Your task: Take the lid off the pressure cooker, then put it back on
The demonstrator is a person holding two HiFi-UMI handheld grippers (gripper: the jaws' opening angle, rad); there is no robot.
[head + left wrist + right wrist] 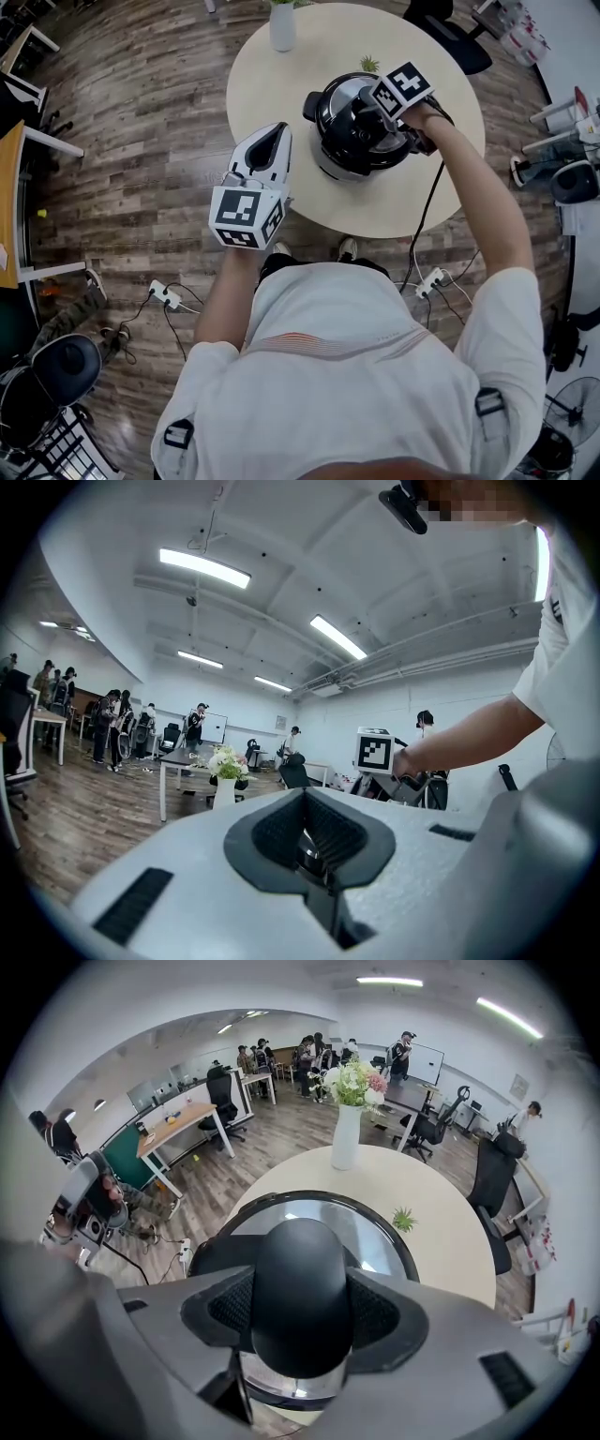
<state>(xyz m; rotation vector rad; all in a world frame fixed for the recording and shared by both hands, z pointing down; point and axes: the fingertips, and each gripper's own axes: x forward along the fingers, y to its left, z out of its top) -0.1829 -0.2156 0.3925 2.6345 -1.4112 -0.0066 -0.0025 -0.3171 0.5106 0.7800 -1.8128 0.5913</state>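
The pressure cooker (330,161) stands on the round beige table (309,56), its glass lid (349,131) lying on top of the pot. My right gripper (370,111) points steeply down over it. In the right gripper view the lid's black handle (300,1288) fills the gap between the pads of the right gripper (300,1314), which is shut on it, with the glass lid (370,1232) beneath. My left gripper (274,136) hovers level at the table's near-left edge, away from the cooker. The left gripper (305,836) is shut with nothing in it.
A white vase (282,23) with flowers and a small green plant (369,64) stand on the table's far side. A black cable (427,202) drops from the cooker to power strips on the wood floor. Office chairs and desks surround the table; people stand far off.
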